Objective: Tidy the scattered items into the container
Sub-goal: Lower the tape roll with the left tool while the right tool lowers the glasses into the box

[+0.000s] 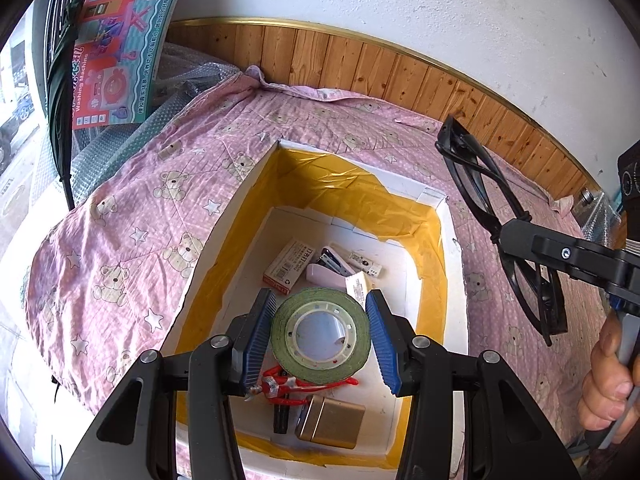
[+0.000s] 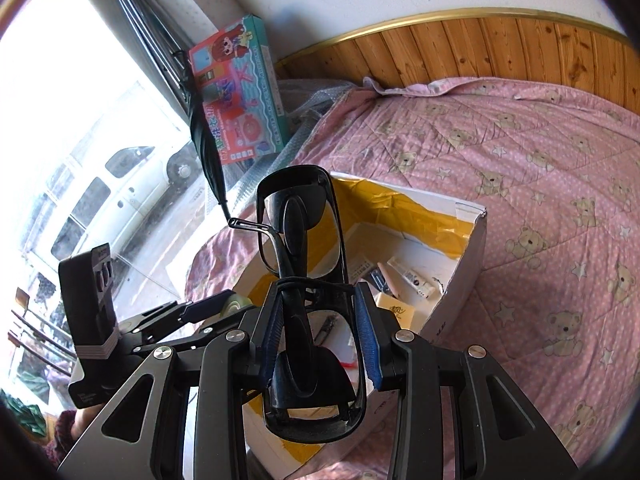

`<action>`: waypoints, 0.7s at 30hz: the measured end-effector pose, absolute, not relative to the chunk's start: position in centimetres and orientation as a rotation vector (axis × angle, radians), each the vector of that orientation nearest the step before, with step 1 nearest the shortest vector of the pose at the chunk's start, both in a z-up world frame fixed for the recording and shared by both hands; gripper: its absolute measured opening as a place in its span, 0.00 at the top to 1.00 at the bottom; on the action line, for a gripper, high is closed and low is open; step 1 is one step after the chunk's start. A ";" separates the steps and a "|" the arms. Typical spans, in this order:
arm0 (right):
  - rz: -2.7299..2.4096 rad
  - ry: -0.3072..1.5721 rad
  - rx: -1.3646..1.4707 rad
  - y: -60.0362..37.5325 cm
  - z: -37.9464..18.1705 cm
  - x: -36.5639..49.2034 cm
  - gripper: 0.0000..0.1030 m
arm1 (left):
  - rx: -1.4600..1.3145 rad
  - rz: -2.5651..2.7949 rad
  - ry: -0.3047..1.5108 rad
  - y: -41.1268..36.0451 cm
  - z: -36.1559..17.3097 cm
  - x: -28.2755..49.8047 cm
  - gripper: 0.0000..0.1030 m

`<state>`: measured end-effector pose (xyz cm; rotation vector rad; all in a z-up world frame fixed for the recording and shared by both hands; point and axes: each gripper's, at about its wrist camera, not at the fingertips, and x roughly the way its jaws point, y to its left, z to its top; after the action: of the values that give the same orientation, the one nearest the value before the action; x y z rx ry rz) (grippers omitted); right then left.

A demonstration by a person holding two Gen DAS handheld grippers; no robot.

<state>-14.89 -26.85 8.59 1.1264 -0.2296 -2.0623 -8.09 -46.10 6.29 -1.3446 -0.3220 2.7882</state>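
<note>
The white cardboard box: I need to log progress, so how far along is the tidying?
Mostly done. The white cardboard box with yellow lining already holds a red-and-white staple packet, a pink stapler and a gold tin. In hand: the left tool has a green tape roll over the box, and the right tool grips black glasses. No loose items show on the pink quilt.

Each claw, left (image 1: 320, 334) and right (image 2: 318, 338), is a matte black frame of flat angled links with rounded triangular cut-outs, joined at round silver screw heads. The fingers (image 1: 256, 338) carry blue ribbed pads on black backing. From the left view, the right claw's arm shows one silver screw in its side, with a hand (image 1: 610, 388) around a grey handle. A black camera block with a layered grey base sits atop the left claw.
</note>
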 end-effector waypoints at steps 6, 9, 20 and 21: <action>-2.064 -0.209 1.167 -28.2 7.9 -16.6 0.65 | -1.361 2.782 -0.318 -46.5 6.1 -8.3 0.53; -2.065 -0.159 1.177 -29.4 7.9 -17.5 0.65 | -1.390 2.756 -0.334 -46.5 5.4 -8.4 0.53; -2.057 0.080 1.191 -34.1 7.7 -19.7 0.65 | -1.440 2.712 -0.319 -45.5 4.2 -9.2 0.53; -2.054 0.098 1.190 -34.5 7.7 -19.8 0.65 | -1.436 2.709 -0.324 -45.4 4.3 -9.3 0.53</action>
<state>-19.82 -34.53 7.68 1.1903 0.0983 -2.0542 -9.31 -45.42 4.30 -1.4363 -0.3241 2.7091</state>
